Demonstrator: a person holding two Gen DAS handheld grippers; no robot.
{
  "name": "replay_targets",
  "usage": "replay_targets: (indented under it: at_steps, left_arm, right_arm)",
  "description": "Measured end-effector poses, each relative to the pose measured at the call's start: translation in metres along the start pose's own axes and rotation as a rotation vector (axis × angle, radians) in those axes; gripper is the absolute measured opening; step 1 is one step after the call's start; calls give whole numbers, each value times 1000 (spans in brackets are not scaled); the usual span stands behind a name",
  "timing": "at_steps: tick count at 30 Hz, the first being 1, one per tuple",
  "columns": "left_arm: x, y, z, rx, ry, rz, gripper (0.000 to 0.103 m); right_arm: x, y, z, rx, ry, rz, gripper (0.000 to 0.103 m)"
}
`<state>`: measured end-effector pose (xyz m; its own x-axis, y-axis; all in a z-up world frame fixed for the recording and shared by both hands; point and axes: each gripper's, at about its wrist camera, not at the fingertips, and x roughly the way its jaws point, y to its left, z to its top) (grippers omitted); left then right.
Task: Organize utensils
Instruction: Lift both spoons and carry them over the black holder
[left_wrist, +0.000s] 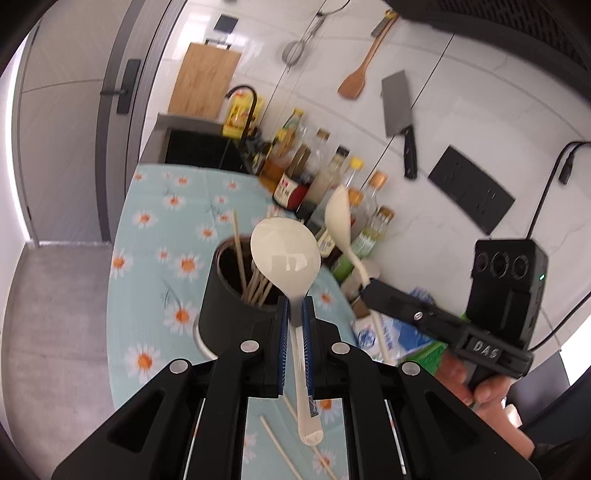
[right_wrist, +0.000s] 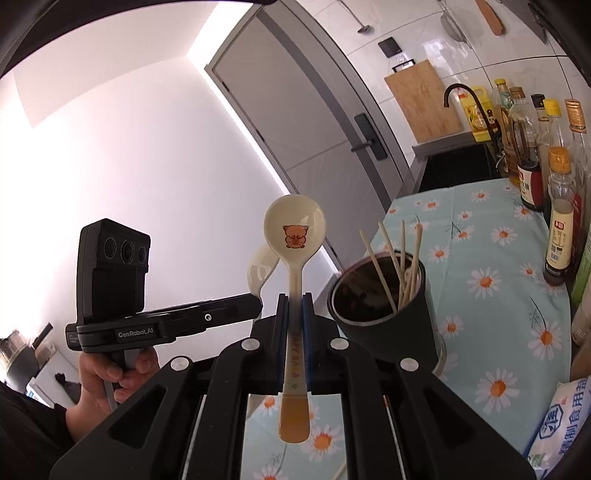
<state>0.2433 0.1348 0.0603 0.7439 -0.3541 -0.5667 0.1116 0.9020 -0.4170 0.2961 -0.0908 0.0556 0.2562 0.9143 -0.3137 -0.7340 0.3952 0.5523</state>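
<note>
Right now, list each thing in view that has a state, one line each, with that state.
left gripper: shut on plain spoon
plain spoon: held by its handle, bowl up, off the table
right gripper: shut on bear spoon
bear spoon: held by its handle, bowl up, off the table
black cup: upright on the tablecloth, chopsticks inside
chopsticks: standing in the cup, leaning
door: closed

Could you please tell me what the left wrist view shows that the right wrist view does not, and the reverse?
Only the left wrist view shows the steel cleaver hanging on the wall and loose wooden chopsticks on the cloth.

Only the right wrist view shows the orange bear print in the cream spoon's bowl.

Both show the black utensil cup holding chopsticks and the daisy-print tablecloth, and in each view a tool is shut on a spoon.
</note>
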Motion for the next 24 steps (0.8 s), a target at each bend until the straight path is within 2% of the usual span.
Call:
replay_targets:
  at_steps: [5,14,19,24]
  left_arm:
    - [1,-4,20,47,-56,6,6]
    - [13,7,46,64,-158,20,6]
    - [35,18,55,75,-152,17,6]
    - [62,30,56,77,-134,19,6]
  right_arm:
    - [4,-4,14,-10,-60,-3,8]
    - [17,-10,31,-69,-166,-43,8]
    - [43,-30,34,-46,-142,-27,8]
    - [61,-48,34,-37,-132,-46,8]
